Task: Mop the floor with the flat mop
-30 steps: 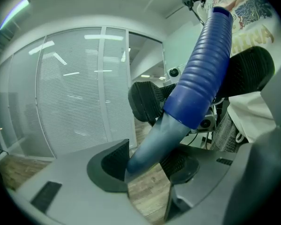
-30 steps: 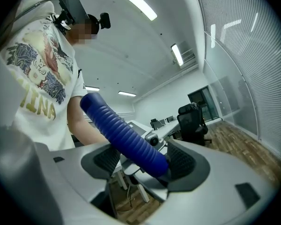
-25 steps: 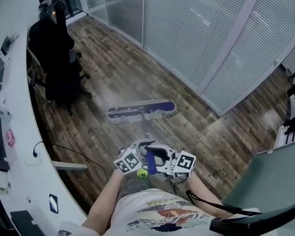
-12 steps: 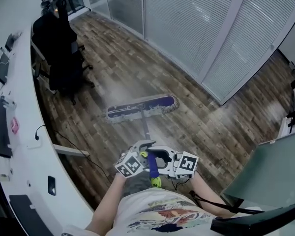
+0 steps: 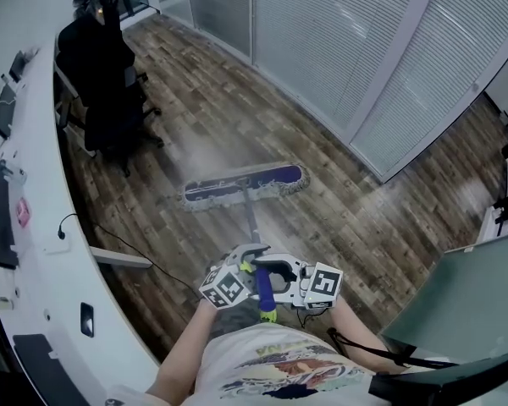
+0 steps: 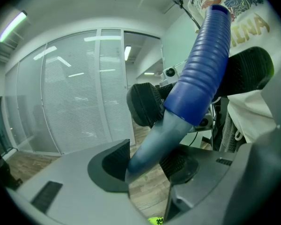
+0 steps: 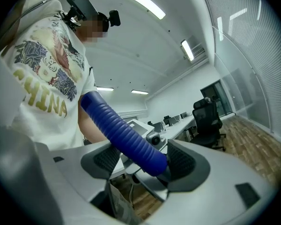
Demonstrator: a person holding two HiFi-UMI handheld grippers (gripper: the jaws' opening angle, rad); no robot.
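Chair [image 5: 110, 74] far left, clear of path. Mop head [image 5: 245, 184] flat on floor [image 5: 389, 218], straight ahead of both grippers, long axis crosswise, handle [image 5: 252, 222] running back toward body. L gripper [image 6: 147, 162] clamped on handle's grey part just below blue sleeve, tilted down. R gripper [image 7: 143, 159] close beside, pinching blue sleeve, approx. level. Neither nearer; next stroke prob. along handle line.

Shirt [image 7: 40, 55]: yellow print "HINA", first letter cut off. Nothing else legible.
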